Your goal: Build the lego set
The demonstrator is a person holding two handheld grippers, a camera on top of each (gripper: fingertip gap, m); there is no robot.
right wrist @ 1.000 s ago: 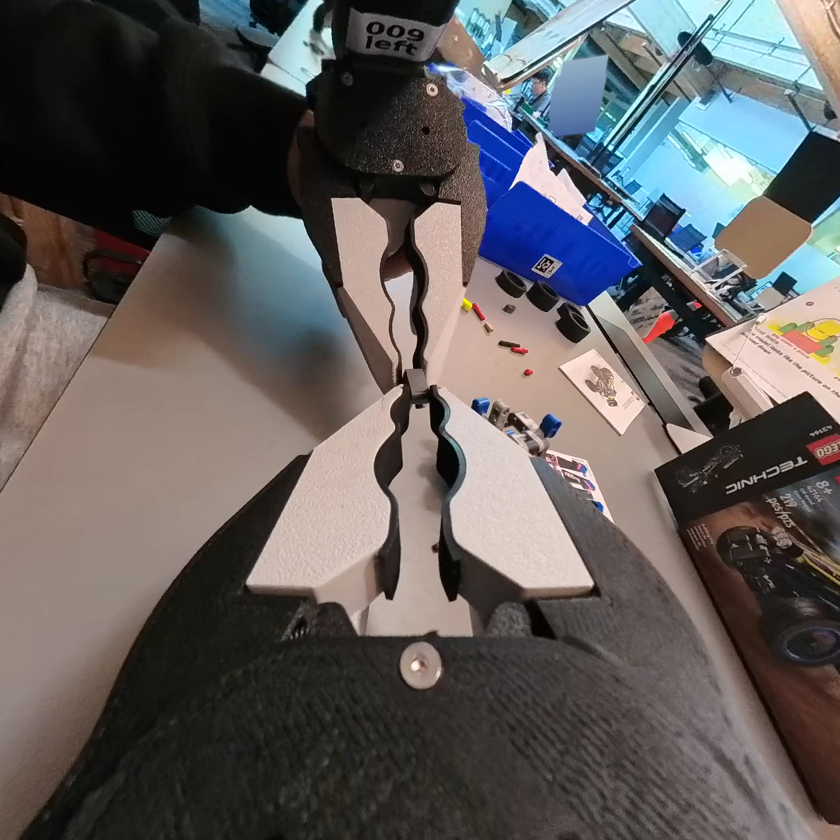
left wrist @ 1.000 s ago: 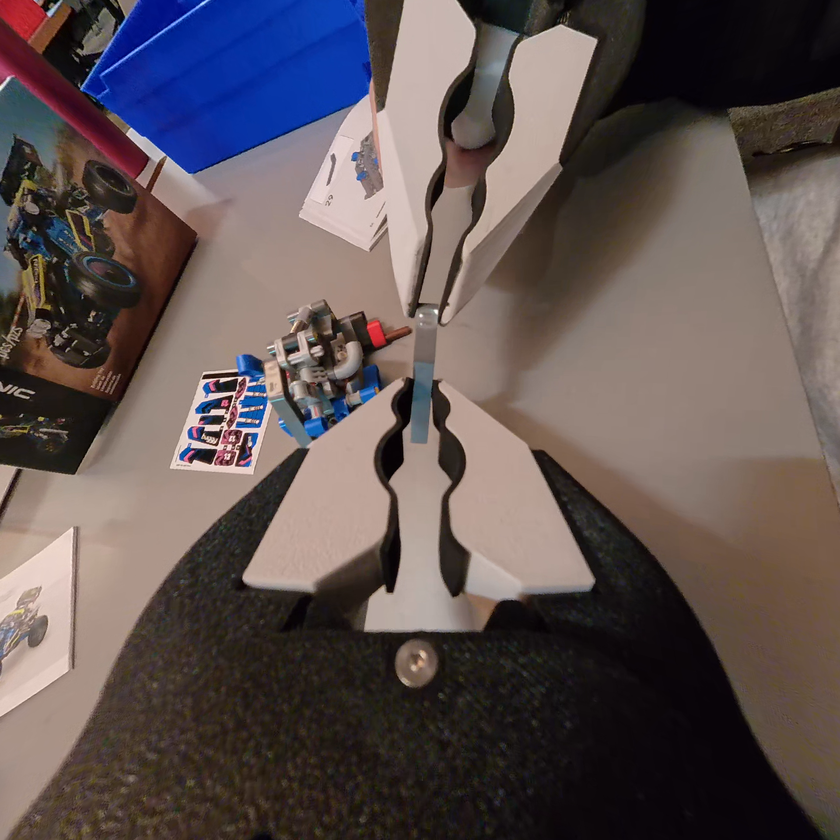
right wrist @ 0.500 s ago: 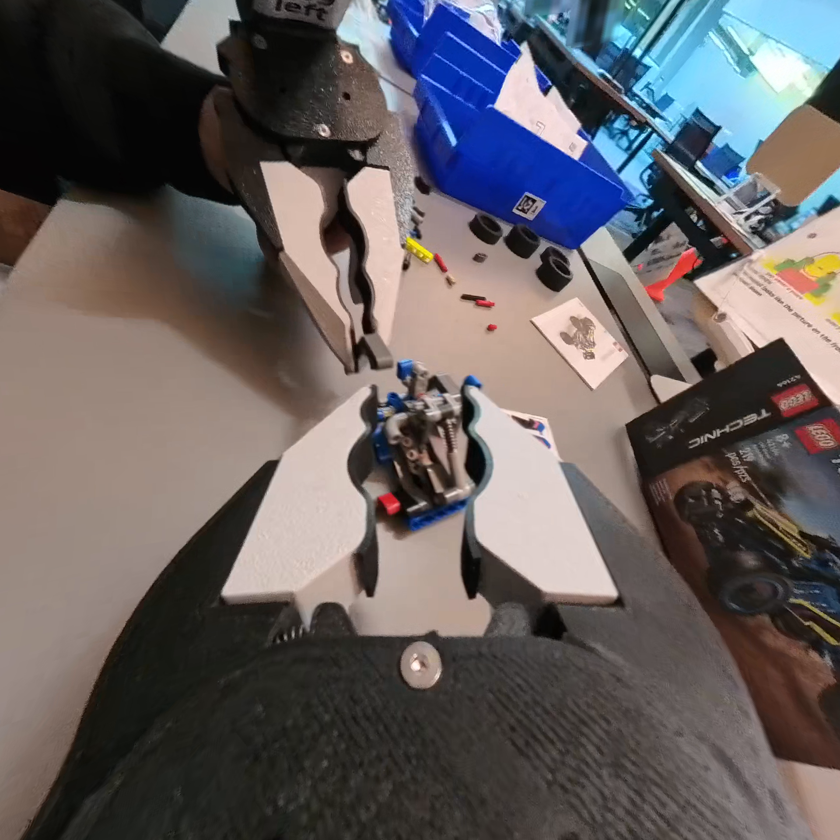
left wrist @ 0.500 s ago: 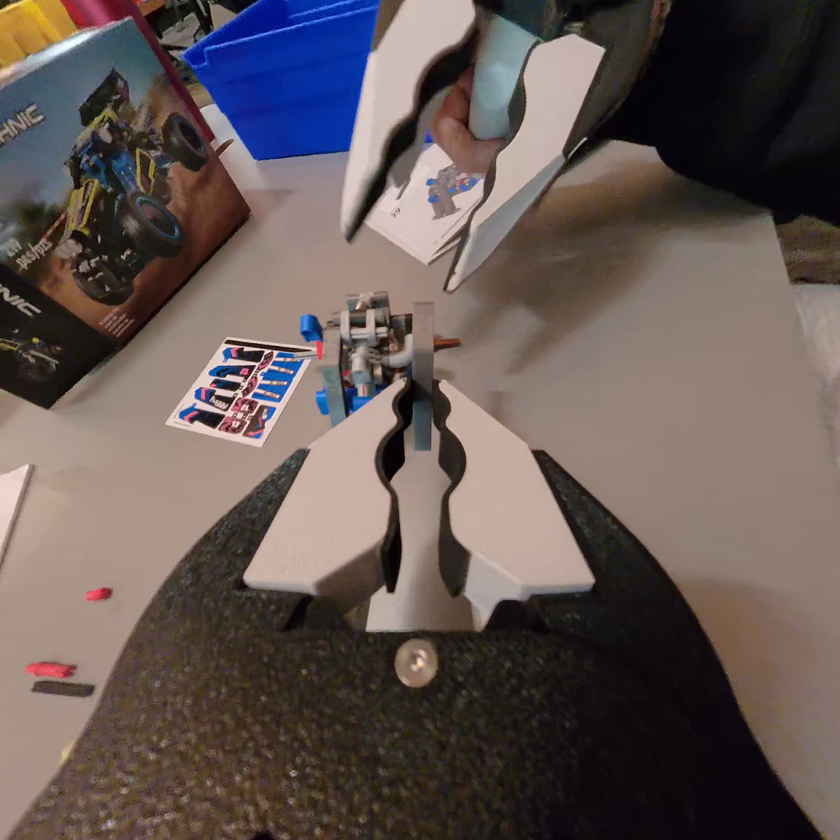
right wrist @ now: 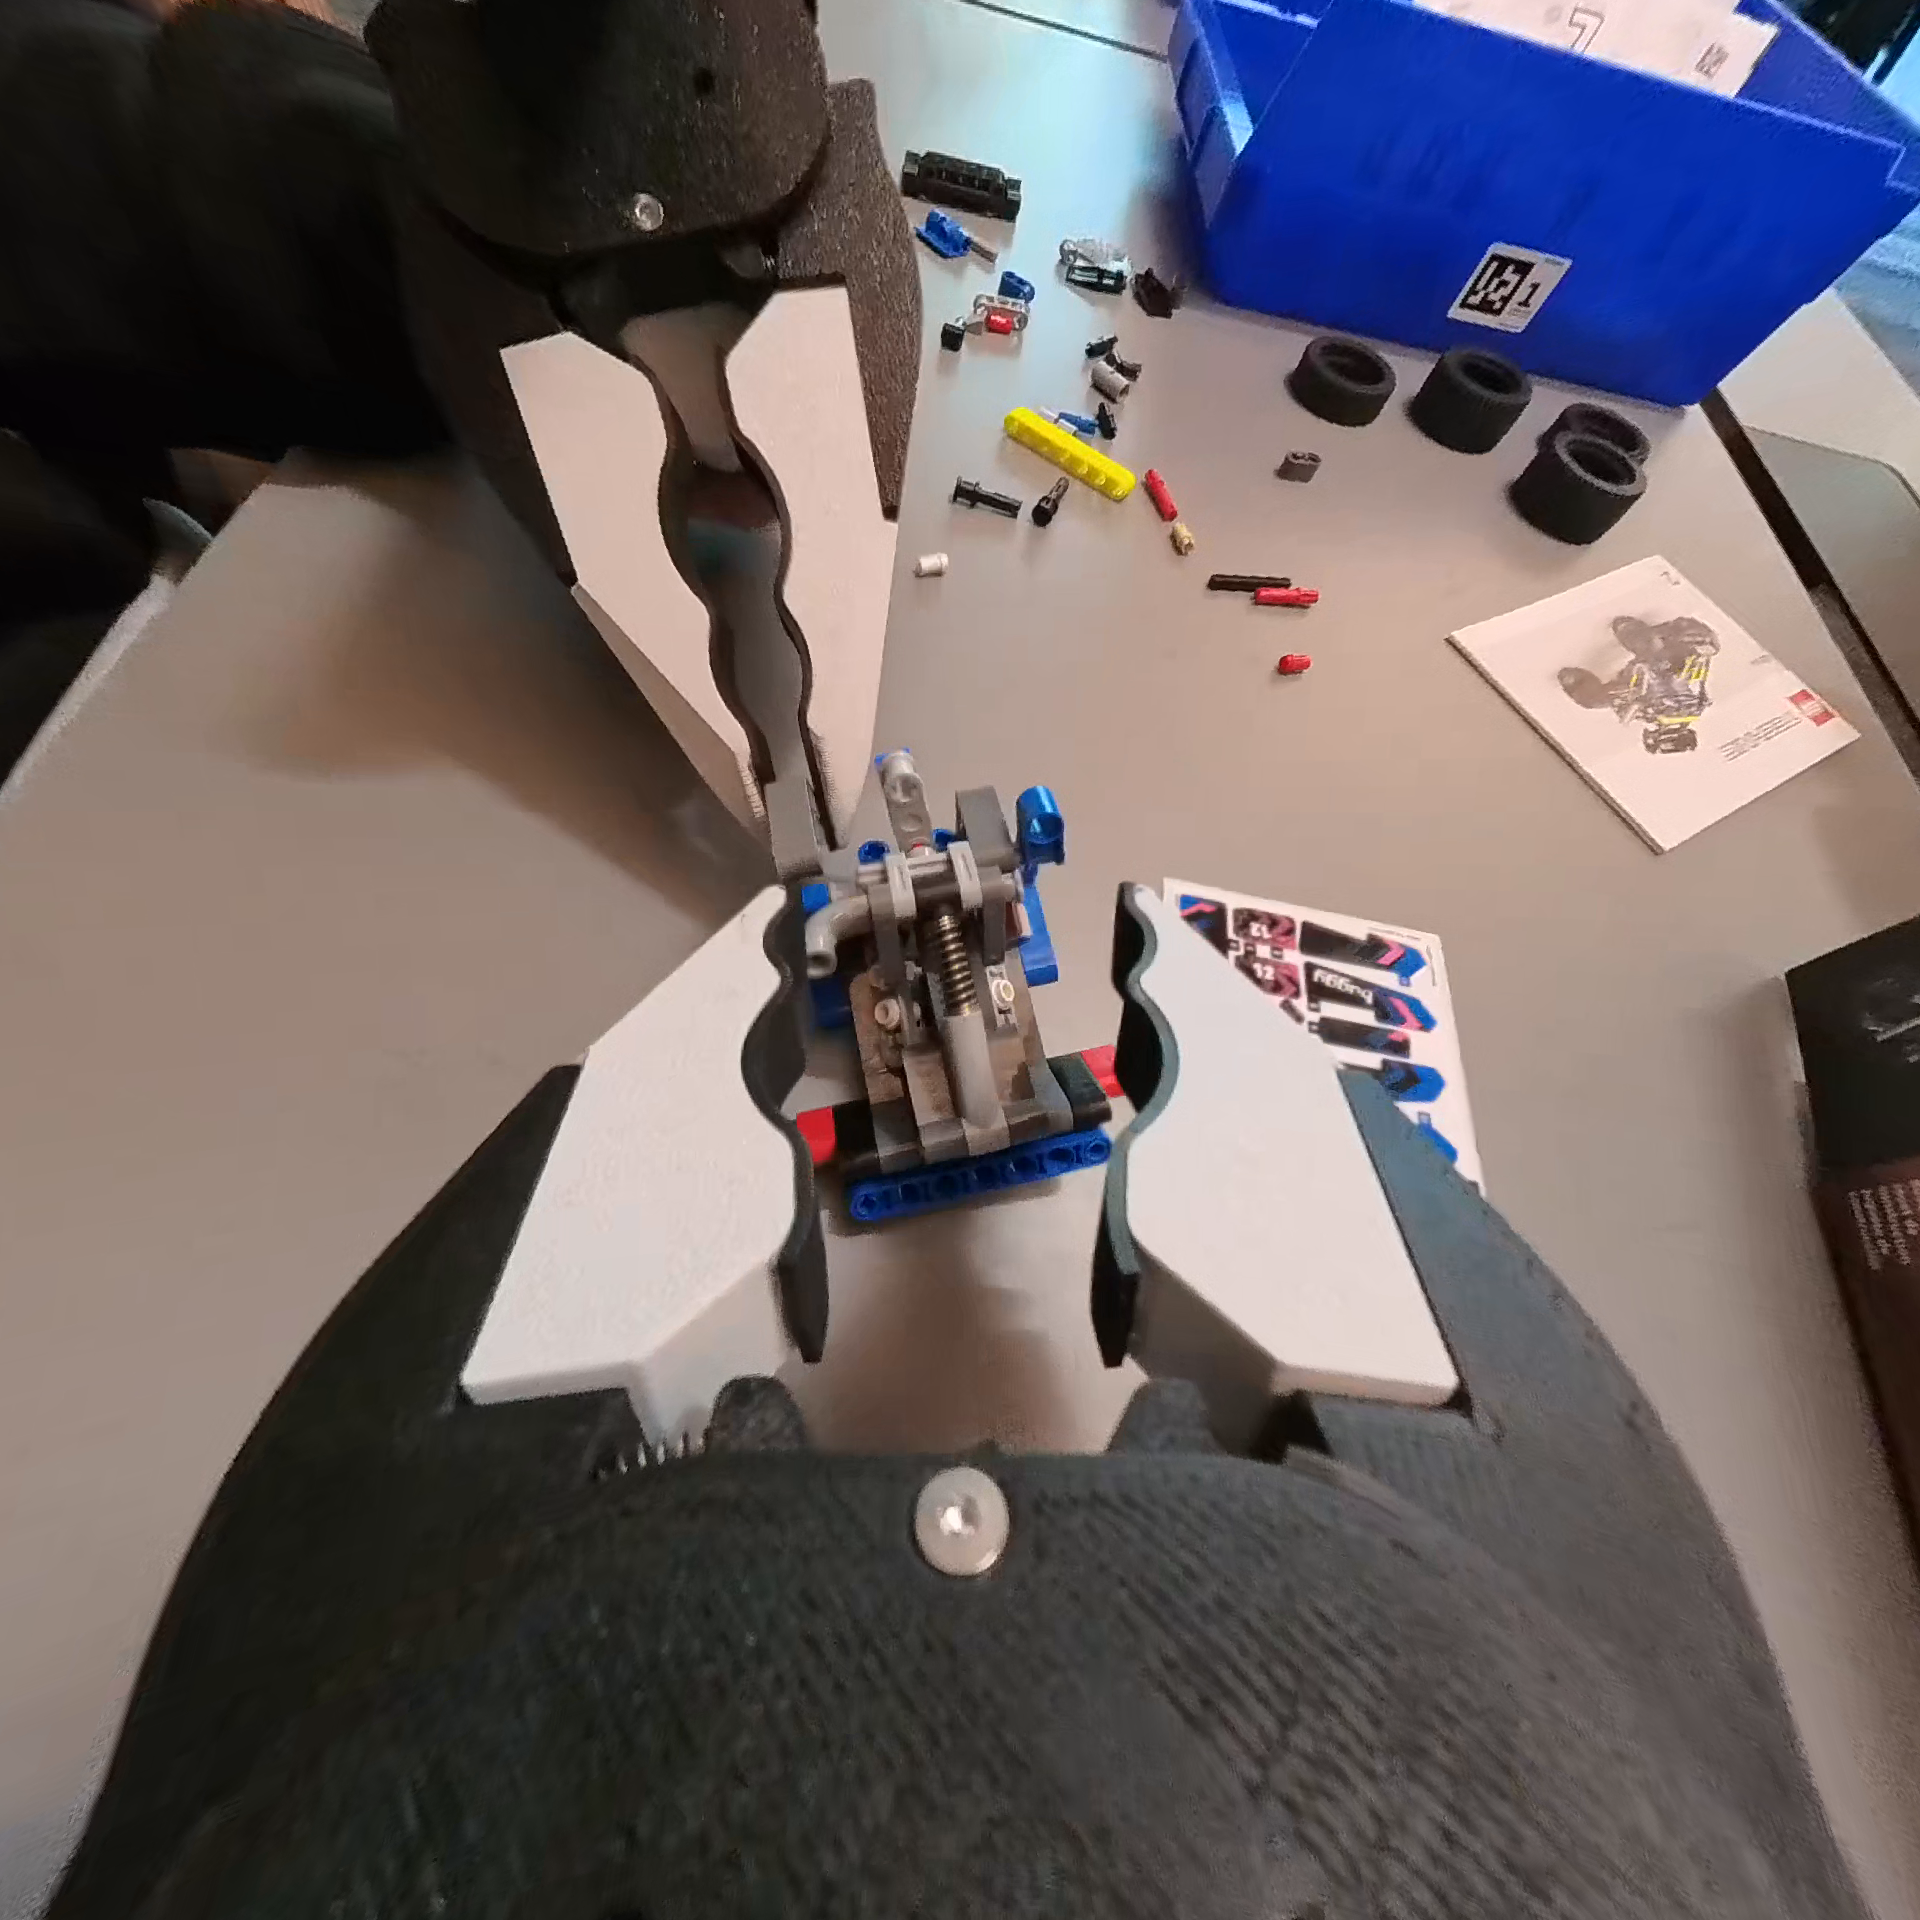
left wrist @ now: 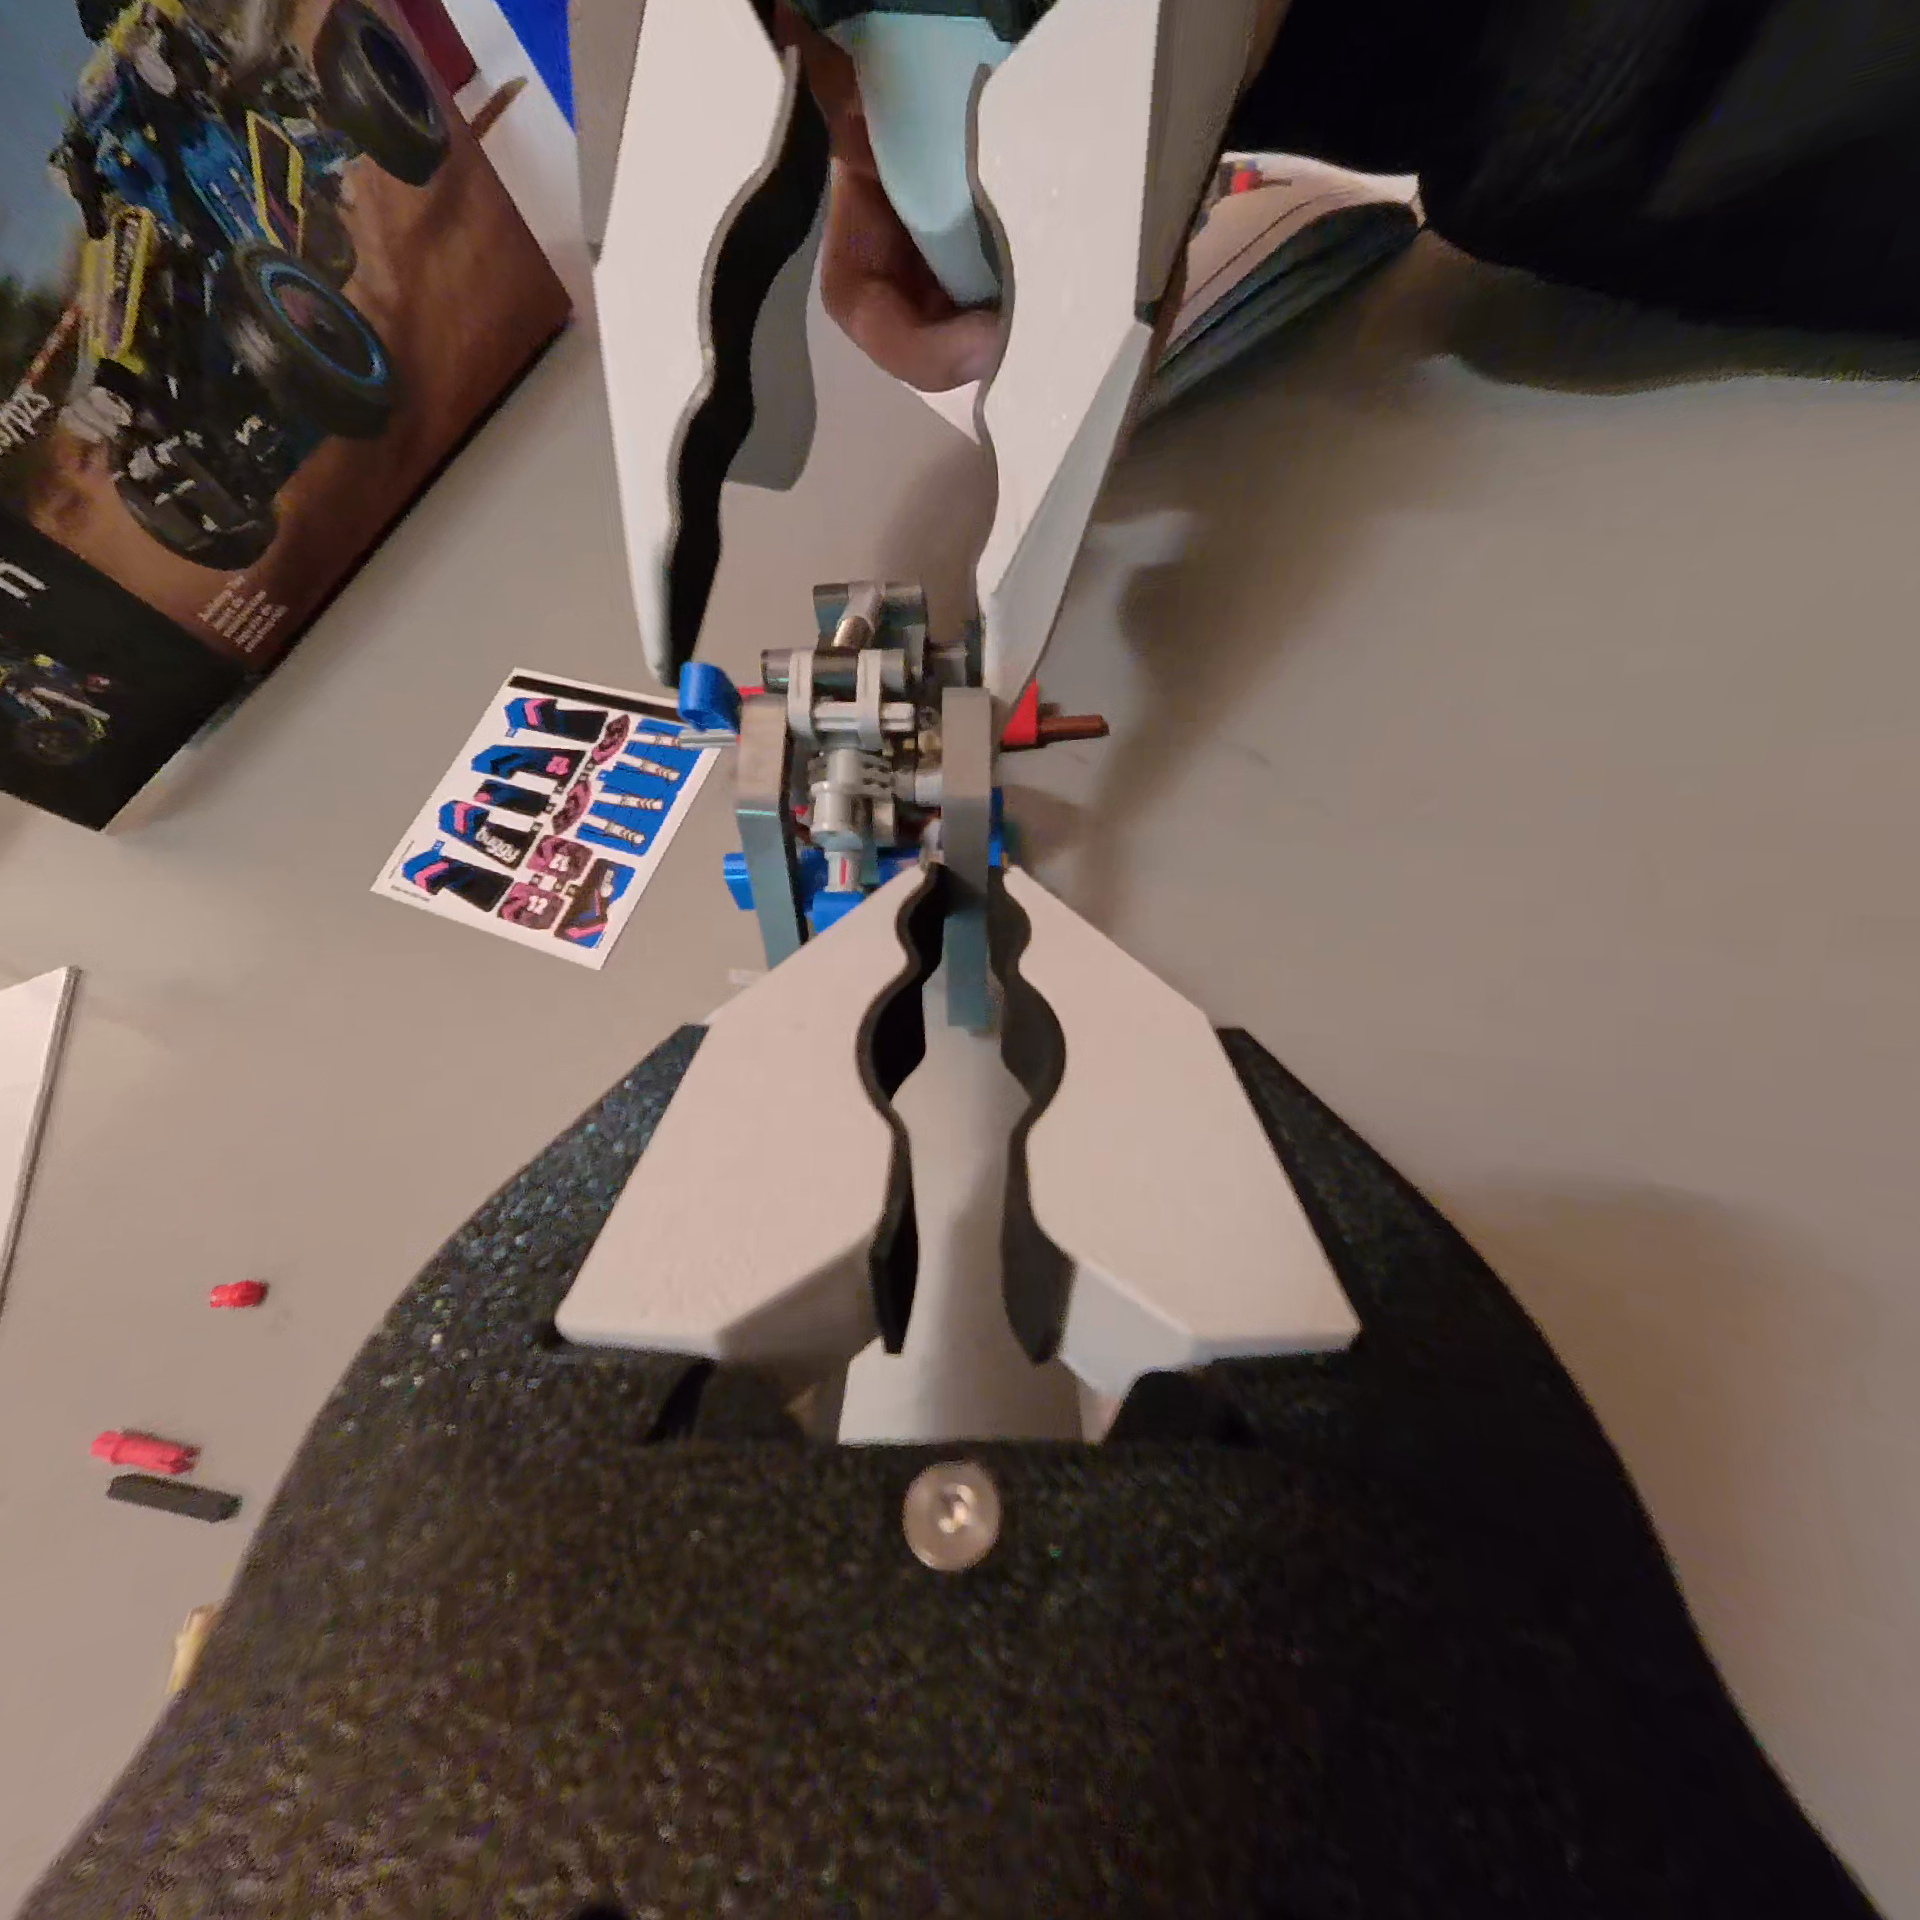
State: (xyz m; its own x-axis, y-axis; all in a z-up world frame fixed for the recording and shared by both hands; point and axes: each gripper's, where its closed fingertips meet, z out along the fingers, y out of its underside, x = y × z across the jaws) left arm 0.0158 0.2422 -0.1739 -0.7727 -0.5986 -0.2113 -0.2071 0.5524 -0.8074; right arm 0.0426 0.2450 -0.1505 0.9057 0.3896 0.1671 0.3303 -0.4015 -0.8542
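We work on a plain grey table. Largest on it is the blue plastic bin at the far edge in the right wrist view, with four black rubber tyres lined up just in front of it, presumably kept aside for a late step. The printed cardboard set box lies towards the side edge, and beside it the blue-and-pink sticker sheet, flat and within reach.

Near the middle of the table sits the partly built grey-and-blue lego chassis with a coil spring. Our right tongs are spread wide with a finger on each side of it, not yet touching as far as we can tell; we judge they are placed to steady the model. Our left tongs are closed tight on a long grey lego beam, held upright against the chassis side, apparently so its holes can line up with the pins there.

Smaller loose pieces lie scattered towards the far edge: a yellow holed beam, and red and black pins.
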